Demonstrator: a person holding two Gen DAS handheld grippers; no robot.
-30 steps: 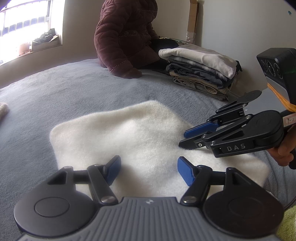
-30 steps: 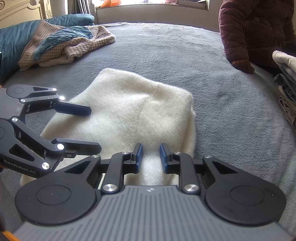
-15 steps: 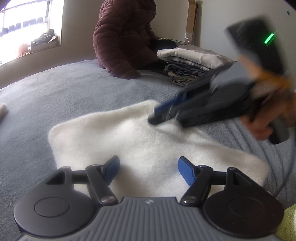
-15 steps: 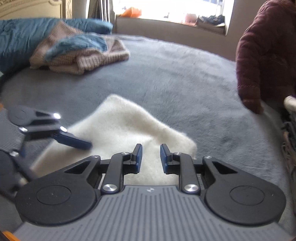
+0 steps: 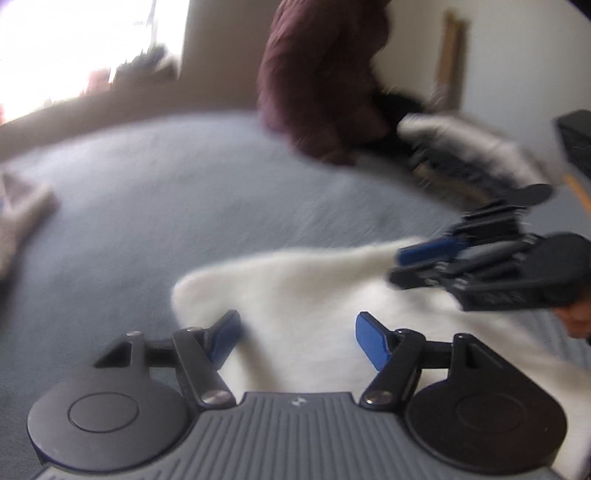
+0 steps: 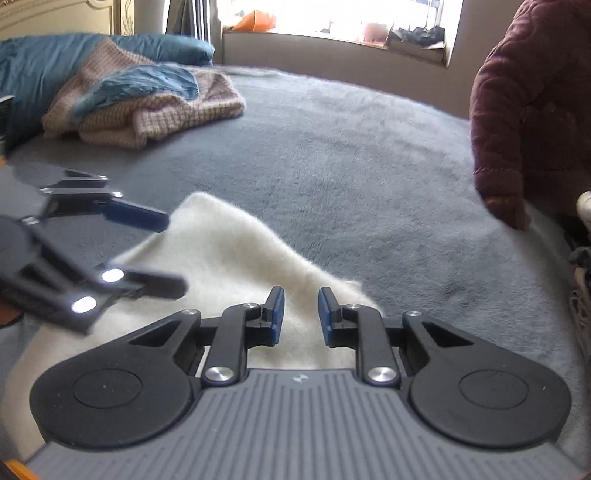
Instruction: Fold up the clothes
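White fleecy cloth [image 6: 229, 266] lies flat on the grey bed [image 6: 351, 166]. Left gripper [image 5: 295, 341] hovers over its near edge, jaws wide apart, nothing between them. Right gripper [image 6: 301, 312] sits above the cloth's corner, jaws narrowly apart, gripping nothing. Folded clothes stack [image 5: 472, 155] rests beside a person's maroon sleeve [image 6: 517, 122].

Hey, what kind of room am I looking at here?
Most likely a bedroom: the work surface looks like a bed under a grey plush cover, with a blue pillow near an ornate headboard, and a bright window ledge behind.
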